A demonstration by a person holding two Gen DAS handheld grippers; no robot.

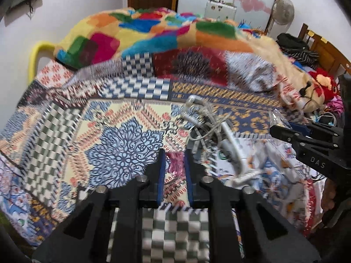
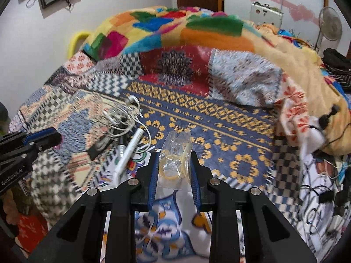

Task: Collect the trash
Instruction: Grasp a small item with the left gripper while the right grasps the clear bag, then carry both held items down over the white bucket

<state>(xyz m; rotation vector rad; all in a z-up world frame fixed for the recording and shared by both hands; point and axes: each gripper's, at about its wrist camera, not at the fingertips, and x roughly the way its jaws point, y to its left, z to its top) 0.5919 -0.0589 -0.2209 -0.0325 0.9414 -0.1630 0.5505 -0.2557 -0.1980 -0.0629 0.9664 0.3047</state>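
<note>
A crumpled clear plastic wrapper [image 2: 175,155] sits between the two fingers of the right gripper [image 2: 174,164], pinched at its lower part, with the blue-lined fingers narrowed onto its sides. Its long axis runs away from the camera along the fingers, the free end standing past the fingertips over the blue-and-yellow patterned panel of the patchwork bedspread [image 2: 219,118]. In the left wrist view the same wrapper [image 1: 276,118] shows as a small clear scrap at the tip of the right gripper [image 1: 283,129], which enters from the right edge.

The left gripper [image 1: 174,153] hangs over the bedspread [image 1: 122,144] with its fingers a narrow gap apart and nothing between them; only the quilt pattern shows through the gap. In the right wrist view it [image 2: 54,138] comes in from the left edge, well apart from the wrapper.

Between the two grippers lies a tangle of white cables [image 1: 204,118], seen also at [image 2: 118,118], with a white stick-shaped device [image 2: 129,151] lying slantwise through it, just left of the right gripper's fingers. Beyond, a multicoloured fleece blanket [image 2: 175,28] is heaped across the far side of the bed, and a stuffed toy [image 1: 316,92] lies to the right. A standing fan [image 1: 283,11] is by the far wall. Both views are motion-blurred.
</note>
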